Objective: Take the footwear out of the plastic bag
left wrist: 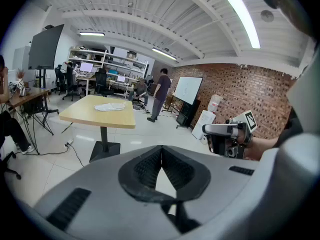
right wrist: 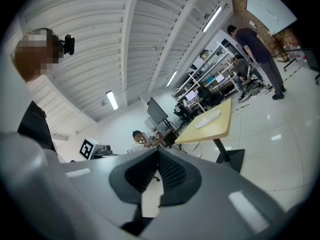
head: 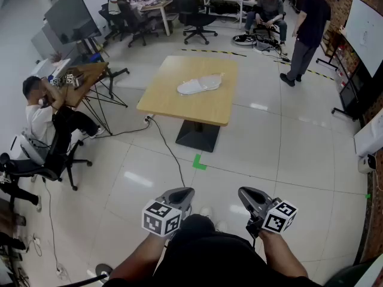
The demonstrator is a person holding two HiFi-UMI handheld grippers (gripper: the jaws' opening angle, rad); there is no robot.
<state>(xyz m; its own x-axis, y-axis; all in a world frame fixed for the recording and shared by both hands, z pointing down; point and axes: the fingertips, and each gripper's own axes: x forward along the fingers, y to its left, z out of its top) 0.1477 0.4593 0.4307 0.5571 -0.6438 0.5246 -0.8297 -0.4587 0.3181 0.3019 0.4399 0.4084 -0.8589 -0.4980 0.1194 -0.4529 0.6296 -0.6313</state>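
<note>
Plainly nothing is begun: the left hand-held gripper is clenched on nothing, well apart from the surface. The plastic bag, footwear apparently inside it, lies untouched toward the surface's far right corner. The right hand-held gripper is likewise clenched and empty.

Lighting: bright, even; long white ceiling tube lamps overhead. Glare: pale patches on glossy grey tiled floor. Shadows: soft. Gripper views: fisheye bending, black corners.
</note>
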